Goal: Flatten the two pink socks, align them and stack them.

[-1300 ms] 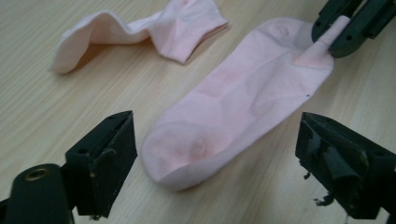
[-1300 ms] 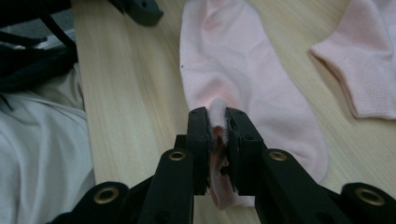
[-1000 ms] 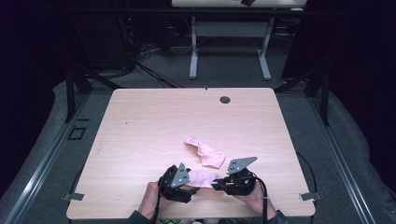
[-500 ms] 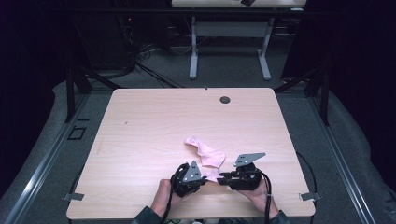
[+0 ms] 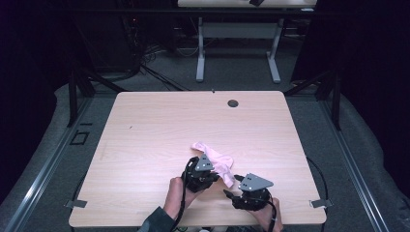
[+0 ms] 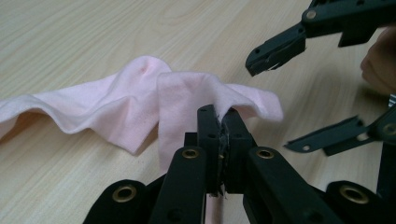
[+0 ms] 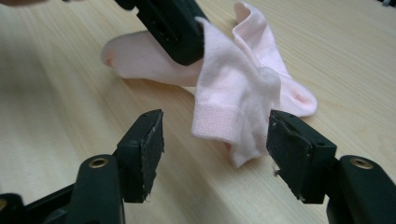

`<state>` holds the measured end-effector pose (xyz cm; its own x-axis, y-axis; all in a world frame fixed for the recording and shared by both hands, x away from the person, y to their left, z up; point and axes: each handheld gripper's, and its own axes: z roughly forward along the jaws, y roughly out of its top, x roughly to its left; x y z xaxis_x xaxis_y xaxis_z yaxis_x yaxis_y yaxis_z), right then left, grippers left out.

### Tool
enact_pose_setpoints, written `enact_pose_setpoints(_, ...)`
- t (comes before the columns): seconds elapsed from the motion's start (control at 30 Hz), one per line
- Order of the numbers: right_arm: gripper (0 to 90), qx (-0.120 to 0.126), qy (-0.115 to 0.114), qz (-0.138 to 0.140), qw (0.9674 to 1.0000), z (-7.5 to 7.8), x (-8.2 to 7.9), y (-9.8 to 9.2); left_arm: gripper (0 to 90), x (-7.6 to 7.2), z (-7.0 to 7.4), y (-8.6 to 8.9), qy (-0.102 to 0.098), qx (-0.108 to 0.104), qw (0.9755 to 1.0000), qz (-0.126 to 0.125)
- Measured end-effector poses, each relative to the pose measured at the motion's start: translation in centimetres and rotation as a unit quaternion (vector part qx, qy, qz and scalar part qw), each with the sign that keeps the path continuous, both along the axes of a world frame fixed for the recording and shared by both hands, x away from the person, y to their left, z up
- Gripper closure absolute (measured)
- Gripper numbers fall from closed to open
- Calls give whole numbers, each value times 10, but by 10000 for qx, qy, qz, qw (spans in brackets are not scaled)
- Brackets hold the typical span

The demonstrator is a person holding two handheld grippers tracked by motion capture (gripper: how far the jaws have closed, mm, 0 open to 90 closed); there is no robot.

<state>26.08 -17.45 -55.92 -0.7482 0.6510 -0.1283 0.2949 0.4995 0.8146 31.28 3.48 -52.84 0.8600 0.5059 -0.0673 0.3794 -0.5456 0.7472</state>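
Table (image 5: pixel 145 125): pink sock (image 5: pixel 218 162) lies crumpled near your front edge, mostly flat on wood. Your left gripper (image 6: pixel 218 140): jaws clamped tight on sock fold, cuff end lifted. Your right gripper (image 7: pixel 215 140): jaws wide apart, empty, straddling hanging ribbed cuff, not touching. First grasp done; second grasp and spreading left, likely.

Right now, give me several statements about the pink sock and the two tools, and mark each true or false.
1. The left tool is shut on the pink sock. True.
2. The right tool is shut on the sock's cuff. False: its jaws stand open, the cuff hanging between them.
3. The sock lies flat and untouched. False: one end is pinched and lifted.
4. The wooden table has a round hole near its far edge. True.
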Motion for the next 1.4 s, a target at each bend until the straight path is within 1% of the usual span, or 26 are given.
enact_pose_setpoints(0.03,408,-48,-66,-25,10000,-1,0,2,884,0,0,0,-6,-14,10000,-2)
enact_pose_setpoints(0.07,512,-130,-155,-51,9998,-4,1,5,883,0,0,1,12,-39,10000,1)
enact_pose_setpoints(0.1,512,-130,-155,-51,9998,-4,1,5,883,1,0,1,37,-69,10000,9)
enact_pose_setpoints(0.13,605,-128,-195,-55,9997,-5,2,5,883,1,0,3,70,-103,9999,-36)
enact_pose_setpoints(0.23,775,71,-175,-49,9998,-3,7,-1,881,2,-1,7,79,-140,9998,-118)
enact_pose_setpoints(0.3,840,198,-110,8,9997,0,10,-6,878,1,-3,10,86,-150,9998,-139)
enact_pose_setpoints(0.37,852,336,-16,82,9994,6,12,-10,850,-1,-6,12,35,-148,9997,-172)
enact_pose_setpoints(0.43,856,430,127,130,9989,13,13,-14,761,-4,-8,14,6,-108,9998,-182)
enact_pose_setpoints(0.47,857,471,195,116,9986,18,13,-16,681,-7,-10,16,-30,-107,9997,-195)
enact_pose_setpoints(0.53,857,492,278,133,9983,22,14,-17,652,-14,-15,21,-126,-8,9999,-112)
enact_pose_setpoints(0.63,858,538,451,100,9975,29,15,-19,583,-27,-21,30,-242,-4,9997,-24)
enact_pose_setpoints(0.7,857,521,538,51,9972,31,15,-19,560,-37,-26,33,-416,152,9990,47)
enact_pose_setpoints(0.73,857,542,565,52,9969,31,15,-19,556,-42,-29,34,-495,220,9985,8)
enact_pose_setpoints(0.77,857,494,623,34,9968,32,16,-19,556,-47,-32,34,-588,305,9978,35)
enact_pose_setpoints(0.83,857,527,693,37,9962,32,17,-20,571,-51,-36,33,-660,420,9969,-3)
enact_pose_setpoints(0.87,857,523,754,3,9958,32,19,-21,616,-52,-37,33,-679,511,9964,26)
enact_pose_setpoints(0.93,857,539,792,23,9954,32,19,-21,636,-50,-40,34,-691,529,9962,-35)
enact_pose_setpoints(1.0,857,539,829,-13,9951,33,19,-23,722,-48,-41,33,-728,568,9957,-22)
enact_pose_setpoints(1.1,856,561,924,-25,9941,33,19,-27,837,-45,-42,33,-743,492,9960,-62)
enact_pose_setpoints(1.13,856,601,976,-38,9934,33,19,-30,877,-44,-42,34,-708,469,9964,-75)
enact_pose_setpoints(1.2,856,598,1000,-51,9932,34,18,-32,881,-42,-39,34,-677,430,9967,-100)
enact_pose_setpoints(1.27,856,640,1123,-41,9916,36,14,-37,884,-44,-31,37,-477,244,9984,-185)
enact_pose_setpoints(1.3,855,653,1309,-7,9892,39,11,-41,884,-47,-23,38,-341,144,9989,-283)
enact_pose_setpoints(1.33,855,619,1448,16,9875,44,4,-45,884,-50,-15,40,-152,-38,9992,-381)
enact_pose_setpoints(1.37,853,693,1658,78,9837,50,-2,-50,884,-51,-10,41,-22,-91,9990,-435)
enact_pose_setpoints(1.4,852,658,1804,96,9813,54,-4,-53,883,-52,-4,41,108,-169,9985,-503)
